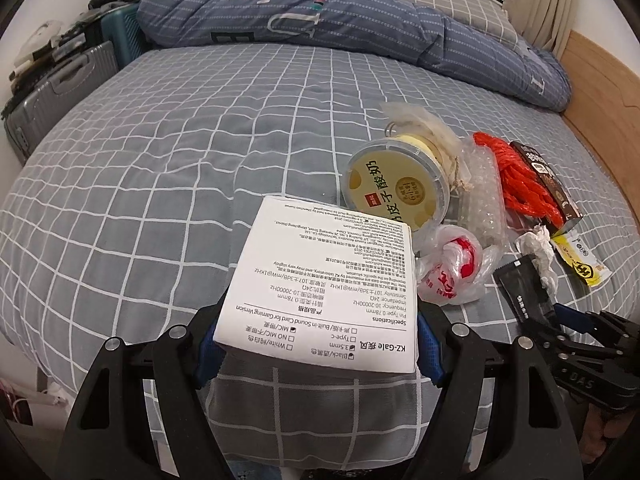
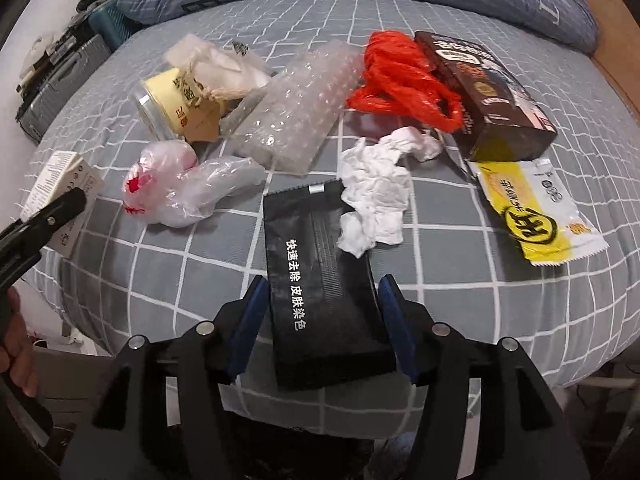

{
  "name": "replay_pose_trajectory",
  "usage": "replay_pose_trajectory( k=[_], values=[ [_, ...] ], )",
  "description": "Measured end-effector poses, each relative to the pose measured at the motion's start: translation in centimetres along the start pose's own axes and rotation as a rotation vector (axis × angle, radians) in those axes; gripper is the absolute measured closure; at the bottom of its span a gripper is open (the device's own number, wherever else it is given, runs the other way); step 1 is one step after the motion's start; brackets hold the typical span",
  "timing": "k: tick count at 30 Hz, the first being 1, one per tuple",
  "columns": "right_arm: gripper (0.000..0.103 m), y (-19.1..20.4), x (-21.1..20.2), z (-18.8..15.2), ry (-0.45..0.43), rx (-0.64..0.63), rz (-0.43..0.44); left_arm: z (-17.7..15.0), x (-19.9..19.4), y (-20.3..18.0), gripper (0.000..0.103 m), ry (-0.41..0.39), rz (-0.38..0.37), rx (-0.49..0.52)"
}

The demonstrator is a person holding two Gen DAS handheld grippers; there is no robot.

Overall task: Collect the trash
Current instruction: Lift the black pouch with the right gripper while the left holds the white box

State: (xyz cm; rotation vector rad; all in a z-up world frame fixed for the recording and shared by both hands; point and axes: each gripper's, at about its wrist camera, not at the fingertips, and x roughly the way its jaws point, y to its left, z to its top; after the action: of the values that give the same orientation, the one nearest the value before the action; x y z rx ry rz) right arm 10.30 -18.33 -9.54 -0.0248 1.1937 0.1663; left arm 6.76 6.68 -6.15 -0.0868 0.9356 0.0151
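Left wrist view: my left gripper (image 1: 320, 344) pinches a white printed box (image 1: 324, 276) by its near end, one blue pad on each side edge. I judge the box is held over the bed to keep this piece out of the way while the other hand works. The box is stiff card with flat faces and sharp corners, covered in small black specification text. Beyond it on the grey checked sheet (image 1: 160, 160) lies a round yoghurt tub (image 1: 398, 186) of clear plastic with a yellow label, on its side.

Right wrist view: my right gripper (image 2: 320, 328) stands spread around a black sachet (image 2: 320, 280). The sachet lies flat on the sheet between the blue pads, and I see a narrow gap on each side, so nothing is pinched. The jaws straddle its short width, which I judge suits a thin, flexible foil pack that would buckle if taken lengthwise. The rest of the trash lies scattered beyond it:

- crumpled white tissue (image 2: 380, 196), soft and creased, touching the sachet's far right corner;
- bubble wrap (image 2: 296, 104), clear and dimpled;
- twisted red plastic bag (image 2: 400, 76);
- dark brown carton (image 2: 492, 92), rigid;
- yellow wrapper (image 2: 536, 216), flat, at the right;
- knotted clear bag (image 2: 180, 184), at the left.
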Motion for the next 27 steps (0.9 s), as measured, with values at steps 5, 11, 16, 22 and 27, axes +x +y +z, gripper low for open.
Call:
replay_pose_trajectory(
  k=[5,11,16,22,27],
  values=[
    [0.051,0.4,0.3,0.0,0.015,0.001,-0.013,0.0,0.1,0.0,0.03,0.002,-0.002,0.004],
    [0.047,1.0,0.4,-0.1,0.017,-0.003,-0.004,0.1,0.0,-0.1,0.03,-0.002,-0.004,0.003],
    [0.043,1.6,0.8,0.1,0.019,-0.004,-0.008,0.1,0.0,-0.1,0.03,-0.002,-0.002,0.002],
    [0.061,1.6,0.9,-0.4,0.019,-0.016,0.006,0.0,-0.1,-0.1,0.03,-0.002,-0.001,0.002],
    [0.078,1.6,1.0,-0.3,0.017,-0.034,0.011,-0.6,-0.3,0.1,0.03,0.003,0.008,-0.007]
  ],
)
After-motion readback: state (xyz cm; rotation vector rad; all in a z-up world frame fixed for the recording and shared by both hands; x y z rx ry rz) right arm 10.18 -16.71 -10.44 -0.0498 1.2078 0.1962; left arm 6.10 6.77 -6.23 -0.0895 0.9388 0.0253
